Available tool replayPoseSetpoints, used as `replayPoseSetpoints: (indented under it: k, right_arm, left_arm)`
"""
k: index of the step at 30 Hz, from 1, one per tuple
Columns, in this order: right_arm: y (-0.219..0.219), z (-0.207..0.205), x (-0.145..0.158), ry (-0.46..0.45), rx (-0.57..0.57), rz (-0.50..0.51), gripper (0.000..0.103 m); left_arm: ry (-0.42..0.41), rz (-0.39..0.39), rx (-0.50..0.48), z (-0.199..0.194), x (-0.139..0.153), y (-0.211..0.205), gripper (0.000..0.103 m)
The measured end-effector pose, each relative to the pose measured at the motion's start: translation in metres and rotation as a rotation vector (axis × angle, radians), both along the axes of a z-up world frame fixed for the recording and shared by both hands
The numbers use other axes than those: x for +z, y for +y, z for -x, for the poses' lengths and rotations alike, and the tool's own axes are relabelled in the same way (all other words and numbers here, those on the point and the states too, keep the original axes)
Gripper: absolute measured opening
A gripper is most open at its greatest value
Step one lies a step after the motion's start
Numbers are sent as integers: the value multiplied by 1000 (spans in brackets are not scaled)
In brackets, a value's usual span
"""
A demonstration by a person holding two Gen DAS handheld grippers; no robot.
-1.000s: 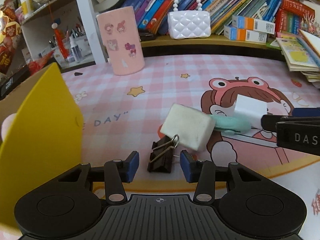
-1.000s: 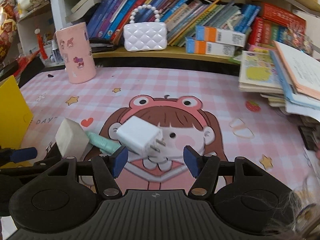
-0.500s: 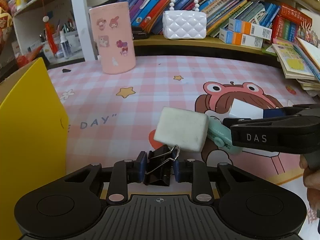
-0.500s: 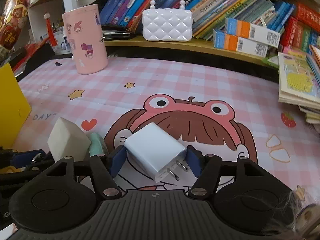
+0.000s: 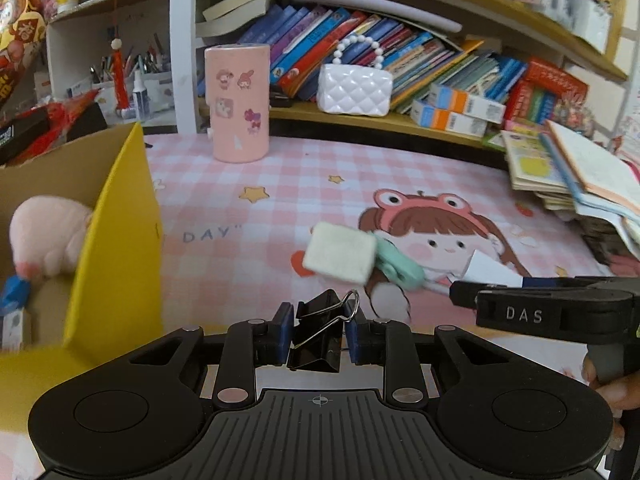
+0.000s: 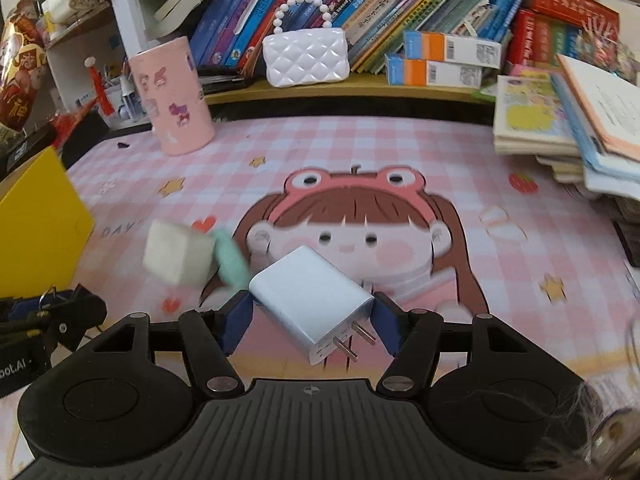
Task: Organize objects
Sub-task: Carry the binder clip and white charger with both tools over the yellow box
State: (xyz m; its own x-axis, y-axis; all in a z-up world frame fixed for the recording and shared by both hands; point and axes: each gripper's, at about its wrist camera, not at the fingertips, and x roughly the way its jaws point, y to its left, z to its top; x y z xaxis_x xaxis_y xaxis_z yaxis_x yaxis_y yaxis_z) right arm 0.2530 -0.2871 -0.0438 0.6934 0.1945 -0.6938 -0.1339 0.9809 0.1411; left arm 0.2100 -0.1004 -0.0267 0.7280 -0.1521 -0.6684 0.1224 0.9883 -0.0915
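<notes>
Gripping a binder clip [image 5: 318,338] in our left gripper [image 5: 319,334] and a charger [image 6: 310,298] in our right gripper [image 6: 310,320], both clamped tight, we judge the yellow box [image 5: 116,240] comes next.

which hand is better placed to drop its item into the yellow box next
Left. Its tool, shut on the binder clip, sits right beside the yellow box; the right tool holds the charger farther away.

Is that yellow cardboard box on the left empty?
No. The open yellow cardboard box already holds a pink plush toy and something small and blue.
</notes>
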Motion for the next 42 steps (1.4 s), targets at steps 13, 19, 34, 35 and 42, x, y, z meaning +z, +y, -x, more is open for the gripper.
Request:
replayPoseSetpoints:
  k: [13,19,34,35,42]
  right_arm:
    - [36,118,8,62,-38,23,62]
    - [61,162,12,50,-83,44,62]
    - [100,269,19,46,-227,88,62]
    - [102,273,19,48,-230,86,62]
    - [125,289,25,26,-182,106,62]
  left_arm:
    - [41,65,-147,75,10,27,25]
    - [58,56,-245,105,10,40,25]
    - [92,63,-402,164,10,77,25]
    - [85,64,-410,167,12,79,25]
    - [67,76,-390,186,15,100,25]
